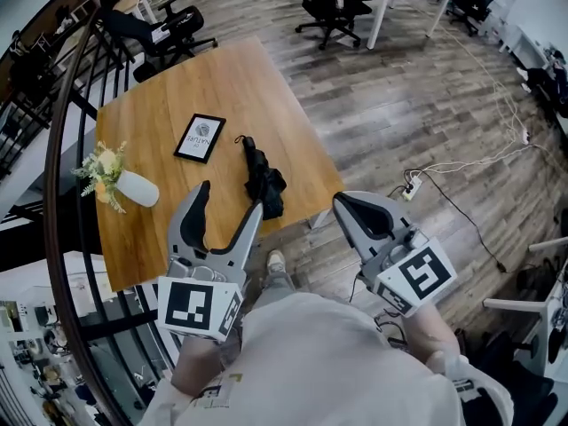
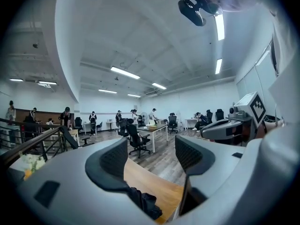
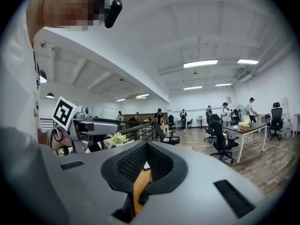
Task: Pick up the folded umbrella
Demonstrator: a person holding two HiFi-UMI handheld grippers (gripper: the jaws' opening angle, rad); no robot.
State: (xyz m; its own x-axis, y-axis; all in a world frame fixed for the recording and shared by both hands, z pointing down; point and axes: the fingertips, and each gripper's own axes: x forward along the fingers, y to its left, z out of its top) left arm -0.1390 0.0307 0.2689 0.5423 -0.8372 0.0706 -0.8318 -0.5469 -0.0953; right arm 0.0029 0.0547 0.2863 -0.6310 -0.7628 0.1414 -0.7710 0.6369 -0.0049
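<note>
Head view: folded umbrella [image 1: 264,183] on tbl [image 1: 240,82], untouched.

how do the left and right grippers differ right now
Jaws: the left gripper has its jaws wide apart, while the right gripper has its jaws together at the tips.
Place: in the head view the left gripper shows over the wooden table, close beside the folded umbrella; the right gripper shows past the table's corner, against the floor.
Shared: both hold nothing.
</note>
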